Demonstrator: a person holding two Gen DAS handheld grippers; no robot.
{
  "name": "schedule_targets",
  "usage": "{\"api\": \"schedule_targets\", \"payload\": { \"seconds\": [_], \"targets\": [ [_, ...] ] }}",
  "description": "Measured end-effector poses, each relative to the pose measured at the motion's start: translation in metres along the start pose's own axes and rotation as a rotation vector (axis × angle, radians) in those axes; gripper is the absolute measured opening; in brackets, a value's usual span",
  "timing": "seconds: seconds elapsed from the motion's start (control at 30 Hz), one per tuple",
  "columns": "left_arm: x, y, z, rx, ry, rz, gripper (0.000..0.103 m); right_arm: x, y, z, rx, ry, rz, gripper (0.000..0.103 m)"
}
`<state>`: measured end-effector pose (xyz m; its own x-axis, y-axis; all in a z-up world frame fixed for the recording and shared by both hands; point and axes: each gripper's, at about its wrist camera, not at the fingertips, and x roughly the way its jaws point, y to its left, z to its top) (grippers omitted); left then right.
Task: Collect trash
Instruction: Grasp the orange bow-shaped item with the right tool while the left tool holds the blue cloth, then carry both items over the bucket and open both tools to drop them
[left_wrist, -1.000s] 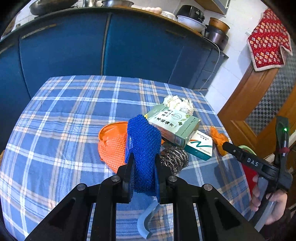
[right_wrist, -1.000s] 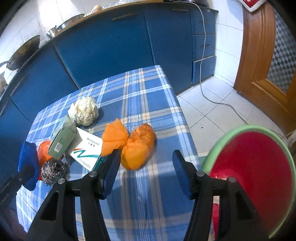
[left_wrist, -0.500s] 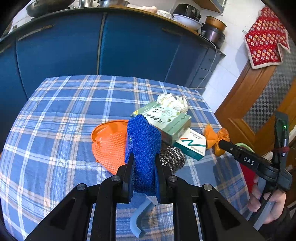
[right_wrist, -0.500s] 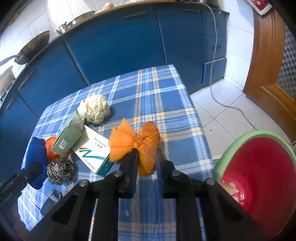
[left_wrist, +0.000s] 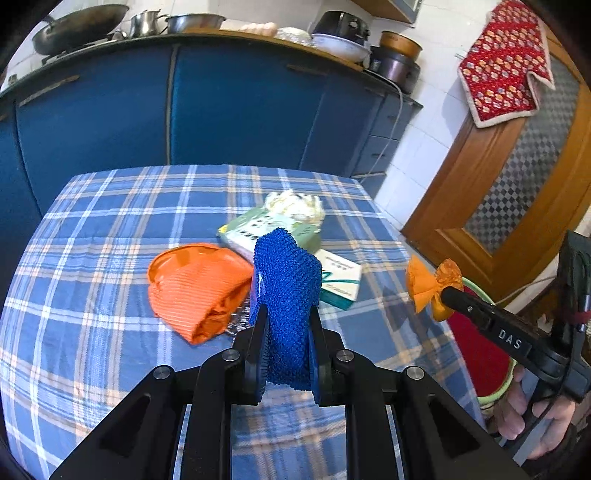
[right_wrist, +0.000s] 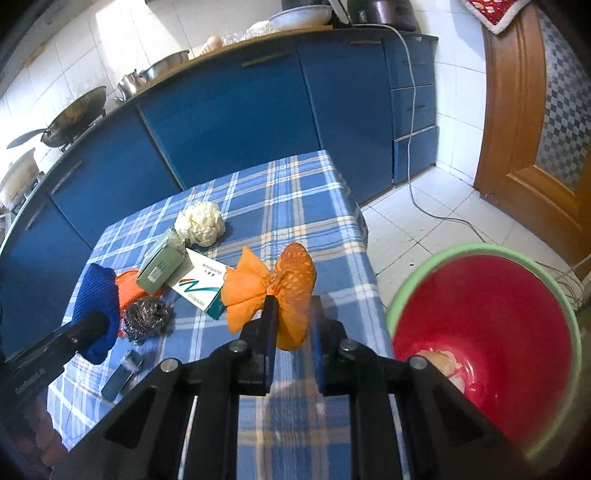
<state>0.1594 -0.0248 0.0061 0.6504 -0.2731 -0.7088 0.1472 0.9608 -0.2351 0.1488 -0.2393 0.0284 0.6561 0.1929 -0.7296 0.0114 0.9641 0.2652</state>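
My left gripper (left_wrist: 287, 314) is shut on a blue knitted cloth (left_wrist: 286, 295), held above the checked table (left_wrist: 92, 258). In the right wrist view the same blue cloth (right_wrist: 98, 295) shows at the left. My right gripper (right_wrist: 293, 306) is shut on a crumpled orange wrapper (right_wrist: 273, 284), lifted off the table near its right edge; the orange wrapper (left_wrist: 430, 282) also shows in the left wrist view. A red bin with a green rim (right_wrist: 487, 317) stands on the floor beside the table, some scraps at its bottom.
On the table lie an orange cloth over an orange lid (left_wrist: 195, 284), a green box (right_wrist: 160, 262), a white-and-teal box (right_wrist: 201, 282), a steel scourer (right_wrist: 144, 319), a crumpled white paper ball (right_wrist: 201, 223) and a small grey piece (right_wrist: 120, 376). Blue cabinets stand behind; a wooden door is at right.
My right gripper closed on the orange wrapper and lifted it off the table toward the bin side. My left gripper, still holding the blue cloth, drifted slightly and rose a little.
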Motion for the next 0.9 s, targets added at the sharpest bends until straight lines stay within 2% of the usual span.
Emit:
{"api": "schedule_targets", "payload": {
  "seconds": [0.23, 0.57, 0.9],
  "targets": [
    [-0.004, -0.03, -0.004, 0.051, 0.003, -0.048, 0.018, -0.037, -0.019, -0.015, 0.03, -0.047, -0.031, 0.018],
    [0.004, -0.087, -0.01, 0.153, 0.03, -0.133, 0.018, -0.08, -0.063, -0.037, 0.118, -0.094, -0.135, 0.018],
    [0.012, -0.138, -0.012, 0.229, 0.041, -0.206, 0.018, -0.099, -0.103, -0.058, 0.199, -0.113, -0.229, 0.018]
  ]
}}
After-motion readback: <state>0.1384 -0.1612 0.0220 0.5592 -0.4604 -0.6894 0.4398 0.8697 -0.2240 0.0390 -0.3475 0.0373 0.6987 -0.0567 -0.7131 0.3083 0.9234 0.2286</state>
